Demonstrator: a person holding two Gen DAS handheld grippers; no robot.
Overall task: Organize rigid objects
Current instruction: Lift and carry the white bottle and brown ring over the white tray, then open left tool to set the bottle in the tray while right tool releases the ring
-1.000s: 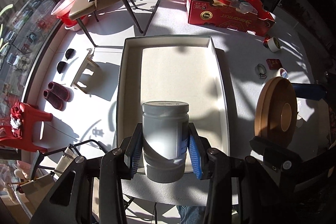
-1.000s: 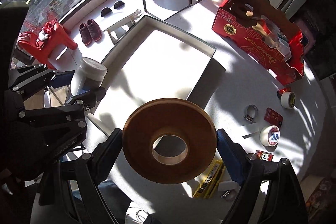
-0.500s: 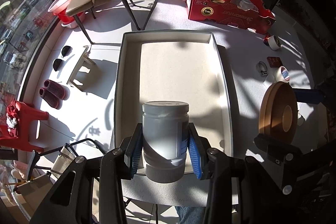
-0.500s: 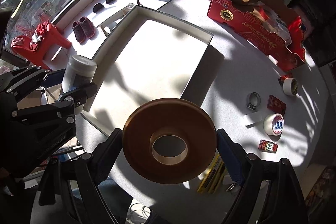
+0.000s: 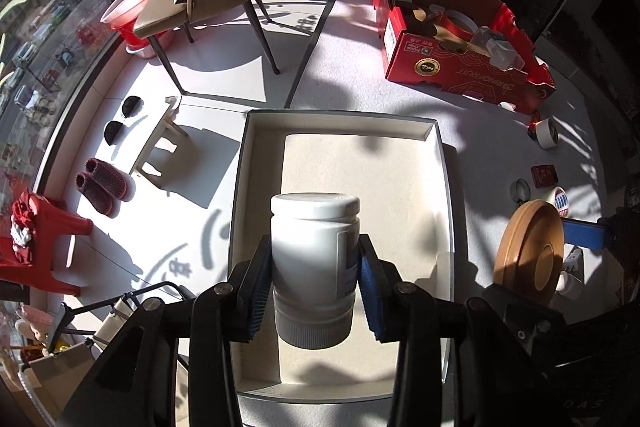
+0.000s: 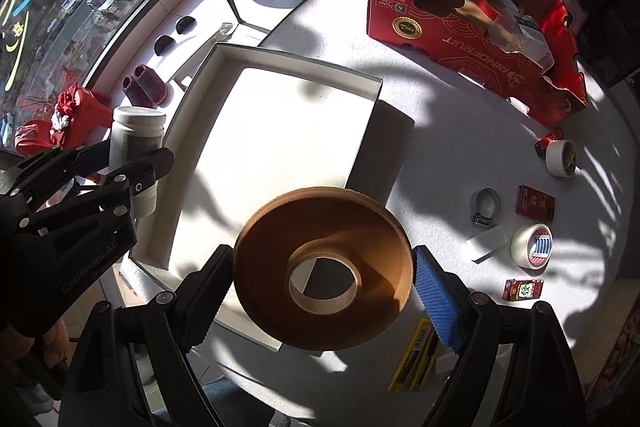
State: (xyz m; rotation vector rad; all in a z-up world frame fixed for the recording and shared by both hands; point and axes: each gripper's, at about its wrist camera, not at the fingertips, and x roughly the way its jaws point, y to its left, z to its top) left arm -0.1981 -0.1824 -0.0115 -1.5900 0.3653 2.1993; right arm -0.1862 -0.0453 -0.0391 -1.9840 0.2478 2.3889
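Note:
My left gripper (image 5: 314,283) is shut on a white plastic jar (image 5: 314,259), held upside down above the near end of an empty shallow white tray (image 5: 446,187). My right gripper (image 6: 322,287) is shut on a large brown tape roll (image 6: 322,275), held above the table by the tray's near right corner (image 6: 360,155). Each gripper shows in the other view: the jar at the left (image 6: 136,139), the tape roll at the right (image 5: 528,247).
A red cardboard box (image 6: 472,27) of items stands at the table's far side. Small things lie at the right: a white tape roll (image 6: 560,157), a hose clamp (image 6: 486,205), a red card box (image 6: 534,203), a striped tape roll (image 6: 532,245), a yellow cutter (image 6: 416,355).
Both grippers have risen a little and drawn back with their loads, so the tray and table look farther away. Both grips are unchanged.

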